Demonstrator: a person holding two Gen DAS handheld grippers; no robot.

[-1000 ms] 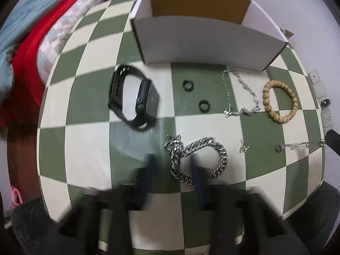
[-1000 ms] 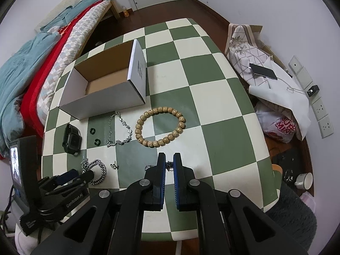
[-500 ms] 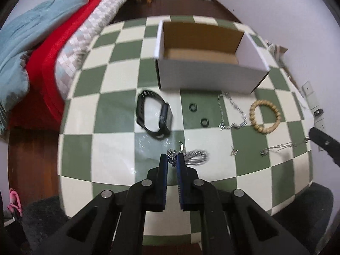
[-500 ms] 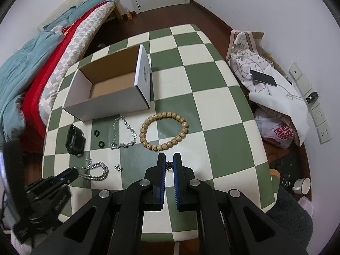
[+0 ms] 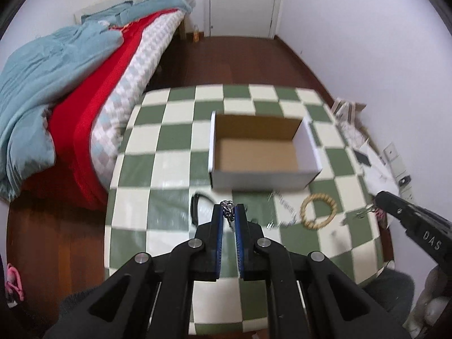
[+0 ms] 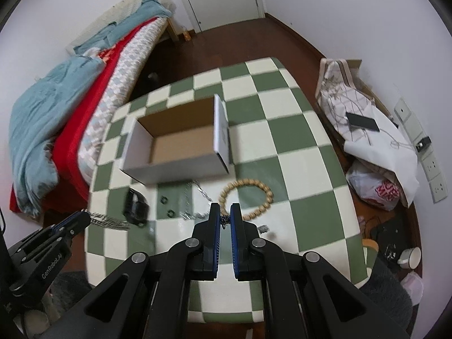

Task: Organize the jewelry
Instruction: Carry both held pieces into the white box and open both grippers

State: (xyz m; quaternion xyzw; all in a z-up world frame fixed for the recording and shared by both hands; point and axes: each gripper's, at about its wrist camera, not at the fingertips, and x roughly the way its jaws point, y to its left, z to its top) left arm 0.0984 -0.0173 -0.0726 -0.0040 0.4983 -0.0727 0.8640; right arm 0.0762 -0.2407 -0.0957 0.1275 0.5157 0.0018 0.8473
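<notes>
My left gripper (image 5: 229, 208) is shut on a thick silver chain bracelet (image 5: 227, 215), held above the checkered table (image 5: 169, 169); the chain (image 6: 108, 221) dangles from its fingers (image 6: 82, 218). My right gripper (image 6: 224, 208) is shut on a thin silver chain (image 6: 224, 221), whose loose end (image 6: 262, 228) trails down to the right. An open white cardboard box (image 5: 262, 180) (image 6: 175, 166) stands empty beyond both. In front of it lie a wooden bead bracelet (image 5: 302, 212) (image 6: 267, 195), a silver necklace (image 6: 197, 192), two black rings (image 6: 163, 199) and a black watch (image 6: 135, 207).
A bed with a blue blanket (image 5: 50, 65) and red cover (image 6: 73, 130) runs along the table's left side. On the floor to the right are bags (image 6: 375, 189), a phone (image 6: 363, 121) and a mug (image 6: 409, 257). Sockets (image 6: 435, 166) line the right wall.
Both grippers have risen. The left one closed on the thick chain bracelet and lifted it off the table; the right one lifted the thin chain it held.
</notes>
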